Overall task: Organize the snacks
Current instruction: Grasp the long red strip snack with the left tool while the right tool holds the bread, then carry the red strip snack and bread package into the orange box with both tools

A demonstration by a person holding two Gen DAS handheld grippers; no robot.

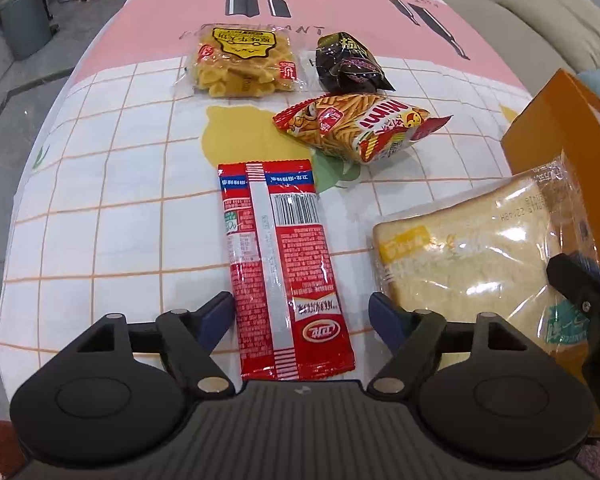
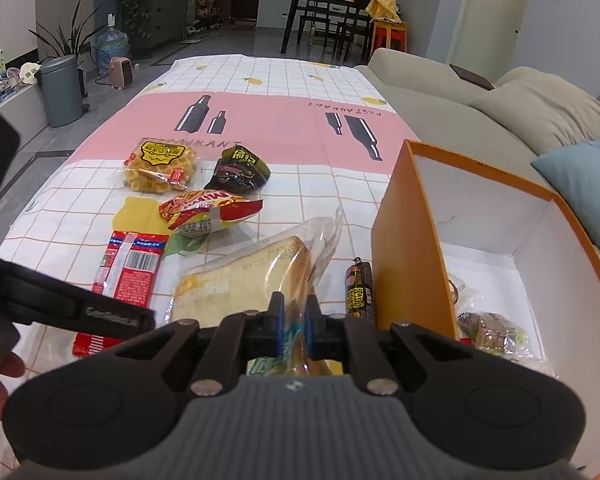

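My right gripper (image 2: 293,322) is shut on the near edge of a bagged bread slice (image 2: 244,280), which also shows in the left wrist view (image 1: 472,252). My left gripper (image 1: 302,314) is open, its fingers either side of a long red snack packet (image 1: 280,264) lying on the table. An orange box (image 2: 414,256) with a white inside stands at the right and holds a few wrapped snacks (image 2: 488,332). A waffle pack (image 1: 240,60), a dark wrapped snack (image 1: 348,64) and a red Mimi stick bag (image 1: 356,126) lie further back.
A small dark sausage stick (image 2: 358,288) lies beside the box's left wall. The table wears a checked pink and white cloth (image 1: 120,184). A beige sofa (image 2: 460,96) with a blue cushion (image 2: 588,184) runs along the right. A grey bin (image 2: 62,90) stands on the floor at the left.
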